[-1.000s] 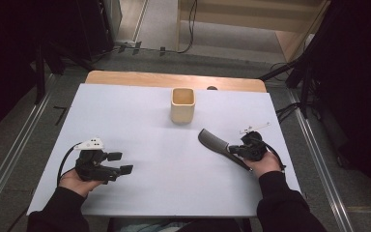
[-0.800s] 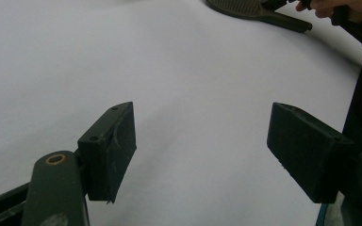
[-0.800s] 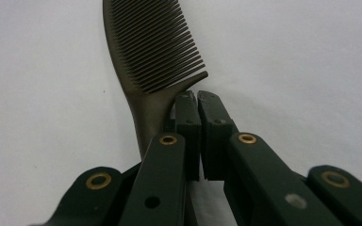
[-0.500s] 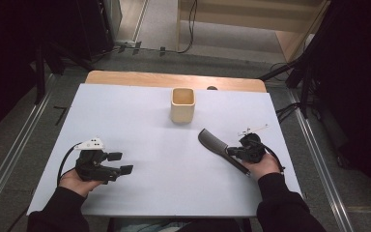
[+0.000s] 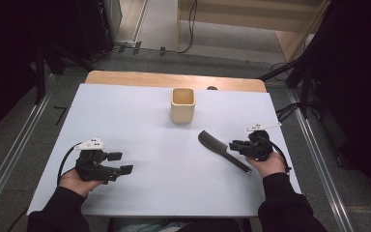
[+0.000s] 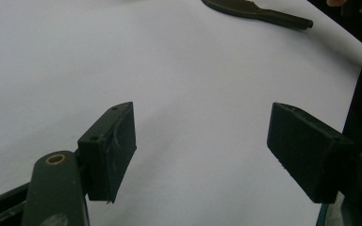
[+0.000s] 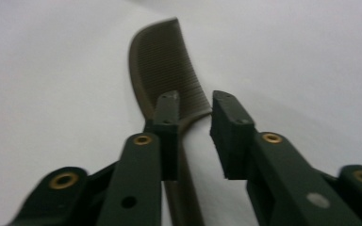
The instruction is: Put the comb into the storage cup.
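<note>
A dark brown comb (image 5: 221,149) lies flat on the white table (image 5: 140,121), teeth end toward the cup. My right gripper (image 5: 235,145) sits over the comb's handle end. Its jaws have just been opening. In the right gripper view the comb (image 7: 165,70) runs out ahead, its handle low between the parted jaws of the right gripper (image 7: 195,127), and the pads do not press on it. My left gripper (image 5: 121,163) rests at the table's front left, open and holding nothing. In the left gripper view the left gripper (image 6: 202,150) faces bare tabletop, with the comb (image 6: 259,12) far off.
A square cream cup (image 5: 182,105) stands upright at the middle back of the table. A wooden strip (image 5: 174,79) edges the far side. Dark stands and cables (image 5: 294,72) flank the table, with floor rails on both sides.
The right gripper's jaws have parted from shut around the comb's handle, and the comb now lies loose on the table. The left hand has not moved.
</note>
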`<action>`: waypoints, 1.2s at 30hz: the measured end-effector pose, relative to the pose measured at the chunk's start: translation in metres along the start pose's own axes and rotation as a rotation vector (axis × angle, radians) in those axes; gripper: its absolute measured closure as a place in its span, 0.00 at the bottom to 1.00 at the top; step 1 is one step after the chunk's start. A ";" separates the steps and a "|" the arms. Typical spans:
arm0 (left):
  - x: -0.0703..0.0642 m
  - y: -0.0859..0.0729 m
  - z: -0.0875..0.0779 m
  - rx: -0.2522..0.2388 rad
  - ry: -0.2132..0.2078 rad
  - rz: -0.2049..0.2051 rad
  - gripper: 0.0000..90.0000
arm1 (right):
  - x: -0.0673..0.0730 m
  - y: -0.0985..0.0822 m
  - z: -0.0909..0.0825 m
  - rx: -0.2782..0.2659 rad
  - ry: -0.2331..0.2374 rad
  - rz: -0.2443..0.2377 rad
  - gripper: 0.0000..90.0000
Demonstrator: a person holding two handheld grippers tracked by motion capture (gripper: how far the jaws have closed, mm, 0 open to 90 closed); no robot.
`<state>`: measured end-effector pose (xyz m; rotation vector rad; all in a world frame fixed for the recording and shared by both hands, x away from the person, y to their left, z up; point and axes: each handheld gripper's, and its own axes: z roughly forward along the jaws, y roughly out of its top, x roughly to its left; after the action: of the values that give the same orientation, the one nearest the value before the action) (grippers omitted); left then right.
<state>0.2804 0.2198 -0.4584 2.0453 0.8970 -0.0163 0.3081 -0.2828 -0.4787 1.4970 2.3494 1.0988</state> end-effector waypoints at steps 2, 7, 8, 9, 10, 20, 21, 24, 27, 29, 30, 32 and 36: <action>0.000 0.000 0.000 -0.001 -0.002 0.000 0.28 | 0.005 0.001 -0.005 -0.025 0.025 -0.014 0.70; 0.000 0.000 0.000 -0.002 -0.003 0.002 0.28 | 0.019 0.000 -0.012 -0.058 0.071 -0.039 0.59; 0.000 0.000 0.000 -0.002 -0.002 0.002 0.28 | 0.021 0.000 -0.013 -0.065 0.082 -0.048 0.57; 0.000 0.000 0.000 -0.002 -0.001 0.002 0.28 | 0.024 -0.001 -0.014 -0.073 0.091 -0.054 0.55; 0.000 0.000 0.000 -0.003 -0.001 0.002 0.28 | 0.027 -0.002 -0.014 -0.079 0.101 -0.061 0.52; 0.000 0.000 0.000 -0.004 -0.004 0.003 0.28 | 0.042 -0.011 -0.019 -0.102 0.154 -0.072 0.38; 0.000 0.000 0.000 -0.004 -0.004 0.003 0.28 | 0.043 -0.012 -0.019 -0.106 0.160 -0.072 0.37; -0.001 0.000 0.000 -0.004 -0.004 0.004 0.28 | 0.045 -0.015 -0.020 -0.112 0.176 -0.079 0.33; -0.001 0.000 0.000 -0.004 -0.005 0.005 0.28 | 0.047 -0.018 -0.019 -0.106 0.182 -0.098 0.33; -0.001 0.000 0.000 -0.004 -0.004 0.004 0.28 | 0.047 -0.021 -0.018 -0.110 0.194 -0.100 0.31; -0.001 0.000 0.000 -0.005 -0.003 0.002 0.28 | 0.047 -0.023 -0.018 -0.112 0.191 -0.107 0.30; -0.001 0.000 0.000 -0.005 -0.004 0.003 0.28 | 0.047 -0.025 -0.018 -0.110 0.192 -0.101 0.29; -0.001 0.000 0.000 -0.002 -0.004 0.009 0.28 | 0.049 -0.030 -0.017 -0.111 0.183 -0.116 0.29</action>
<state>0.2799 0.2192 -0.4582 2.0464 0.8854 -0.0147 0.2540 -0.2574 -0.4732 1.2552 2.4112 1.3639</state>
